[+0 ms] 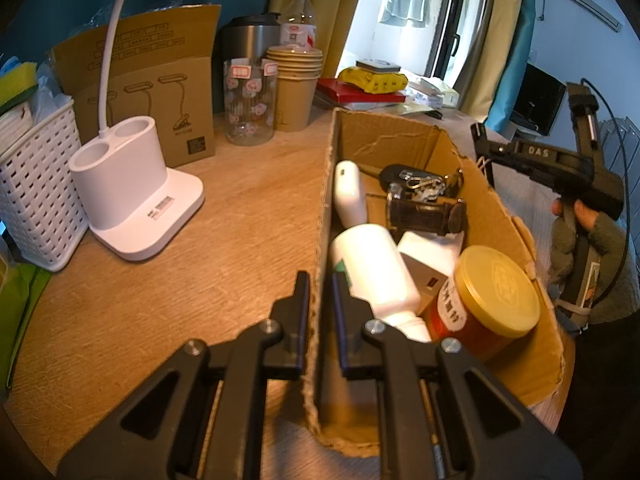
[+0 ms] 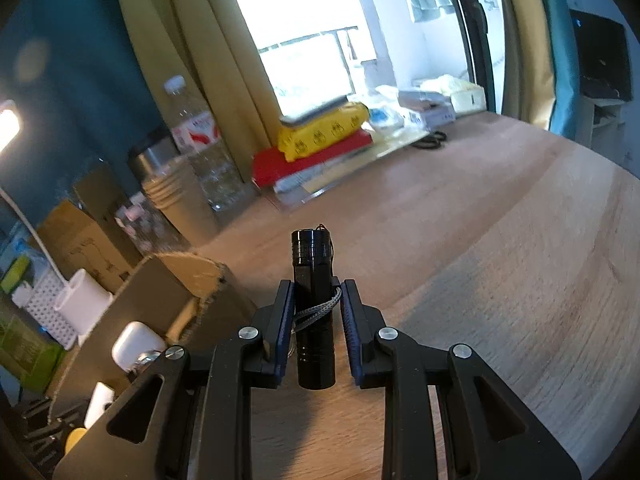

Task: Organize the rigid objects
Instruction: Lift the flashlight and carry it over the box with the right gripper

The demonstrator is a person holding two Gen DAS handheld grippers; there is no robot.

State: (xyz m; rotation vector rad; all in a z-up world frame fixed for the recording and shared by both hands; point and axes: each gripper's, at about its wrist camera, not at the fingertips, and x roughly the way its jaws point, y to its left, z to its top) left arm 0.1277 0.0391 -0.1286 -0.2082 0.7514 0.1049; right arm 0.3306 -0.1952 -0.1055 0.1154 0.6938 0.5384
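The right tool [image 2: 314, 300] is clamped on a black flashlight [image 2: 313, 312] above the desk [image 2: 500, 260]; the left tool [image 1: 321, 292] is pinched on the cardboard box [image 1: 492, 208] wall.

Glossy black metal flashlight [image 2: 314, 308]; rough torn cardboard box [image 1: 492, 216]; matt wood-grain table [image 1: 240, 240].

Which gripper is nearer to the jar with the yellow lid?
Left. The left gripper grips the cardboard box wall beside the jar; the right gripper holds a black flashlight outside the box.
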